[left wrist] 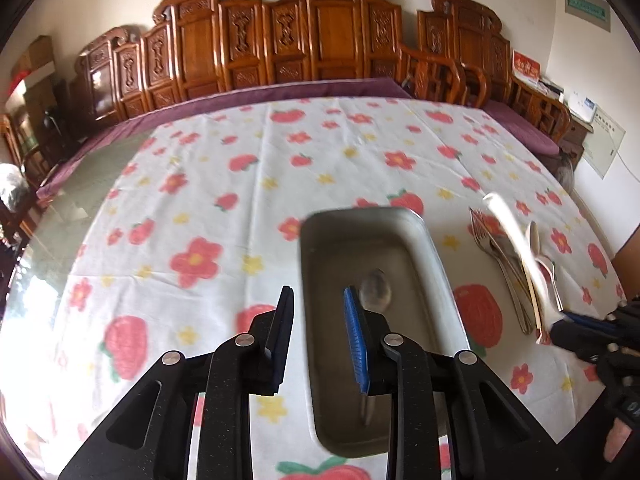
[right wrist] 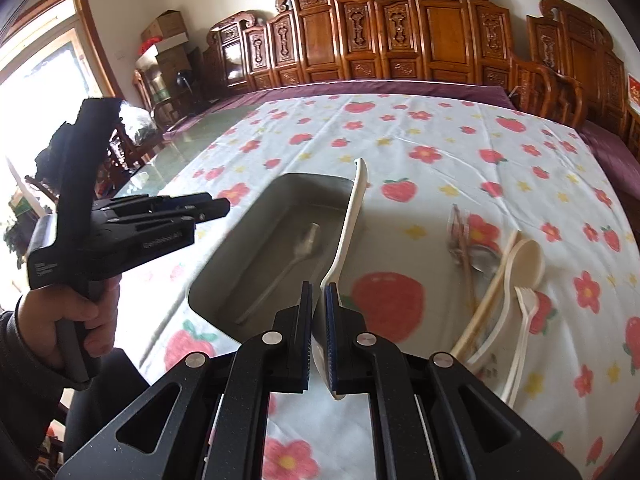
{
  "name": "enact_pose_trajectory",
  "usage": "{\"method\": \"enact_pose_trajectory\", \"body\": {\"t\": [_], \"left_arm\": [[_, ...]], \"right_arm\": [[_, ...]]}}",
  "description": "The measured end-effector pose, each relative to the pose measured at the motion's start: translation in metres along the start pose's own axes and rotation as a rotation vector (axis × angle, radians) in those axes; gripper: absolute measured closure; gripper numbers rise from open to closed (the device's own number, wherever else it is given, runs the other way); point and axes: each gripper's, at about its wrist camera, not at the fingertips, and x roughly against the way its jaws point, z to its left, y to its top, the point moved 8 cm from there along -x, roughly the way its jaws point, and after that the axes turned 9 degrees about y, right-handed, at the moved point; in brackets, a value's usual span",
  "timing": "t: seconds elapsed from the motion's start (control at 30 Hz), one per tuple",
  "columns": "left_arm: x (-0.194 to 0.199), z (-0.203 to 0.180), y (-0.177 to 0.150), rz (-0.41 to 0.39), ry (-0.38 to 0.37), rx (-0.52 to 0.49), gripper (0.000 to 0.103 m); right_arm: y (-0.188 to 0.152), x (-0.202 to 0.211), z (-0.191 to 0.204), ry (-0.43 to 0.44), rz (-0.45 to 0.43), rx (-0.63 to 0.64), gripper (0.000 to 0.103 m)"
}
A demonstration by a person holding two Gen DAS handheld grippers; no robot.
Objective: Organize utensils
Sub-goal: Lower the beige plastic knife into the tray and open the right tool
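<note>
A steel tray (left wrist: 424, 248) (right wrist: 224, 280) lies on the flowered tablecloth with a metal spoon (left wrist: 375, 291) (right wrist: 288, 266) inside it. My left gripper (left wrist: 318, 320) is open and empty, just above the tray's left rim; in the right wrist view it (right wrist: 216, 210) hovers left of the tray. My right gripper (right wrist: 319, 300) is shut on a white plastic spoon (right wrist: 349, 224), held above the tray's right edge with its handle pointing away; it also shows in the left wrist view (left wrist: 510, 228). A pile of utensils (left wrist: 508, 264) lies right of the tray: metal forks, a beige spoon (right wrist: 516, 264), a white fork (right wrist: 524, 320), chopsticks.
The tablecloth (right wrist: 440, 140) covers a glass-topped table with its bare part at the left (left wrist: 60, 240). A carved wooden bench (left wrist: 320, 40) with purple cushions runs along the far side. My left hand (right wrist: 72, 312) holds the left gripper's handle.
</note>
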Motion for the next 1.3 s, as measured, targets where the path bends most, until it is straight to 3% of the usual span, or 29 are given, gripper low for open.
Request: {"method": "enact_pose_trajectory", "body": {"t": [0.37,0.6,0.83,1.03,1.3], "left_arm": [[0.014,0.046,0.009,-0.034,0.023,0.072,0.077],[0.015,0.057,0.008,-0.039,0.035,0.081,0.077],[0.015,0.059,0.007,-0.040,0.039,0.081,0.077],[0.018,0.049,0.003,-0.043,0.021,0.074,0.076],[0.031,0.010,0.000,-0.060,-0.029,0.043,0.074]], "right_arm": [[0.021,-0.054,0.032,0.070,0.040,-0.037,0.095],[0.016,-0.091,0.035,0.058,0.087,-0.056,0.094],[0.014,-0.100,0.029,0.068,0.094,-0.061,0.092],[0.020,-0.068,0.020,0.061,0.038,-0.039,0.092],[0.011,0.013,-0.017,-0.016,-0.035,-0.007,0.092]]}}
